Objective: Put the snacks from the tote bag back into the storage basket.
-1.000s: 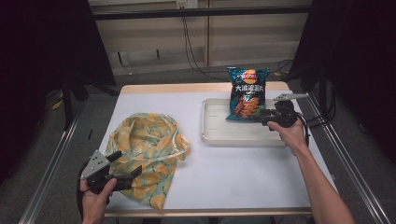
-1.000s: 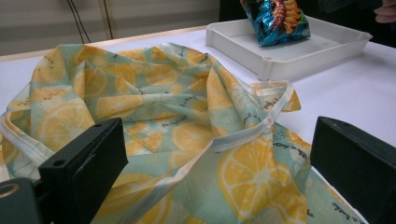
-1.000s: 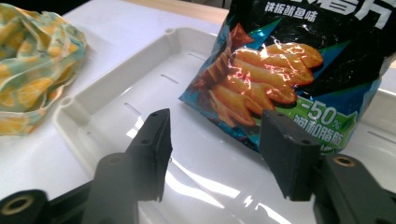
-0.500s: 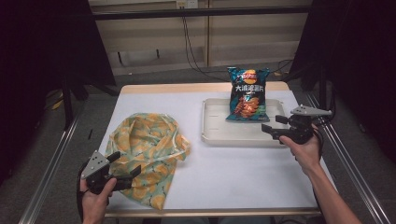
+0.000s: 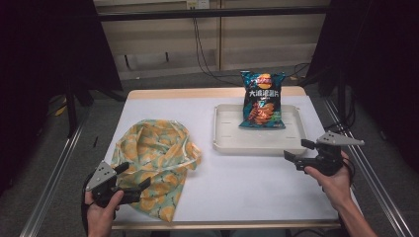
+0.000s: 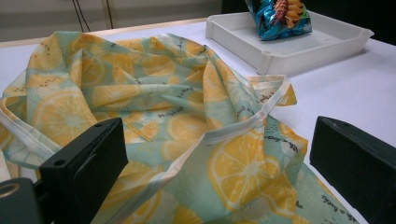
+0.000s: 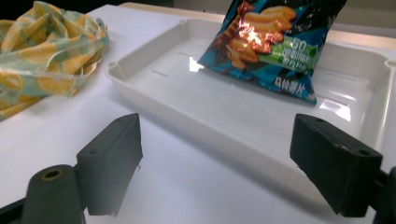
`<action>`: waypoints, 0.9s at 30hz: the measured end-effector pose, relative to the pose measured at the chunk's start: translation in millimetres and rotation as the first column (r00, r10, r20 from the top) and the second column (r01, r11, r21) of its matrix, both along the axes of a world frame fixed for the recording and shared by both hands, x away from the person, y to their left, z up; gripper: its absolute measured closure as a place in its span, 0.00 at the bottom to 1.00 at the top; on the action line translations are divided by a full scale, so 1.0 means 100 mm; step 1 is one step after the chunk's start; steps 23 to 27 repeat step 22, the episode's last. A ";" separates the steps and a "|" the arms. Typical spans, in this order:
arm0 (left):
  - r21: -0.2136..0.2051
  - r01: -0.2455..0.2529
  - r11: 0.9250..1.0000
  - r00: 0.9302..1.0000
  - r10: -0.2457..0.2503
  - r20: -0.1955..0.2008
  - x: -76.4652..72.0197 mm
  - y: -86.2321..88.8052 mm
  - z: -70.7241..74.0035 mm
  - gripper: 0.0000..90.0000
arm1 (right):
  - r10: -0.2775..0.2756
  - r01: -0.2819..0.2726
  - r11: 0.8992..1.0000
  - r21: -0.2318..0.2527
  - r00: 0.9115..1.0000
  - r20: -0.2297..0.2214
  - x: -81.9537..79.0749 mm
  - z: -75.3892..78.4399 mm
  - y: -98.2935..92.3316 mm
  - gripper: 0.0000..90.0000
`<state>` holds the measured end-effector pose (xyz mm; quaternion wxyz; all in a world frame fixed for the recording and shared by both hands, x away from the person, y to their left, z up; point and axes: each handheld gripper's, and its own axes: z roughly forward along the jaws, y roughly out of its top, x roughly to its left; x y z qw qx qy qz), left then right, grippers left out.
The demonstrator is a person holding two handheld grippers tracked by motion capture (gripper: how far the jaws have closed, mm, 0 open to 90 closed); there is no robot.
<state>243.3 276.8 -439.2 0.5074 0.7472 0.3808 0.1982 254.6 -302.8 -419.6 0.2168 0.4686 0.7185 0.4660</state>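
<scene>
chip bag (image 5: 262, 101) stands in tray (image 5: 232, 140). right gripper (image 5: 299, 152) just beside tray, jaws just opened, empty. left gripper (image 5: 132, 178) released over lemon-print cloth bag (image 5: 155, 158).

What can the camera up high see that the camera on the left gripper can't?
The high view alone has both hands, the right gripper with open fingers near the tray's front corner, the whole chip bag standing in the tray, and the floor around the table. The left gripper view alone gives the lemon-print cloth bag up close, its white hem lying between the open black fingers. Both share the cloth bag, the white tray and the chip bag.
</scene>
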 end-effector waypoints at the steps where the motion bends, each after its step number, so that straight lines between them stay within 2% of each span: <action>1: 0.005 0.000 1.000 1.000 0.000 -0.006 -0.01 0.00 0.00 0.04 | -0.003 0.003 1.000 -0.001 1.000 -0.004 -0.04 -0.01 0.00 0.18; 7: 0.000 0.009 1.000 1.000 -0.009 0.008 -0.06 -0.02 0.02 0.04 | -0.031 0.031 0.999 0.006 0.999 -0.017 -0.29 -0.07 -0.06 0.16; 9: 0.008 0.002 1.000 1.000 -0.002 0.004 -0.07 -0.03 0.03 0.04 | -0.038 0.038 0.999 0.010 0.999 -0.016 -0.37 -0.08 -0.08 0.15; 13: -0.005 0.011 1.000 1.000 -0.011 0.002 -0.08 -0.03 0.03 0.04 | -0.050 0.050 0.998 0.027 0.999 -0.016 -0.53 -0.14 -0.10 0.14; 16: 0.006 0.007 1.000 1.000 -0.007 0.004 -0.10 -0.02 0.02 0.04 | -0.054 0.055 0.998 0.024 0.998 -0.035 -0.64 -0.20 -0.09 0.13; 19: 0.004 0.006 1.000 1.000 -0.006 0.007 -0.10 -0.01 0.02 0.04 | -0.065 0.065 0.998 -0.015 0.998 -0.020 -0.67 -0.20 -0.06 0.13; 21: -0.004 0.003 1.000 1.000 -0.003 0.003 -0.09 0.00 0.01 0.04 | -0.069 0.069 0.998 0.008 0.997 -0.019 -0.65 -0.19 -0.06 0.13; 27: 0.002 -0.001 1.000 1.000 0.001 -0.001 -0.09 0.01 0.01 0.04 | -0.070 0.070 0.998 0.005 0.997 -0.015 -0.65 -0.19 -0.07 0.14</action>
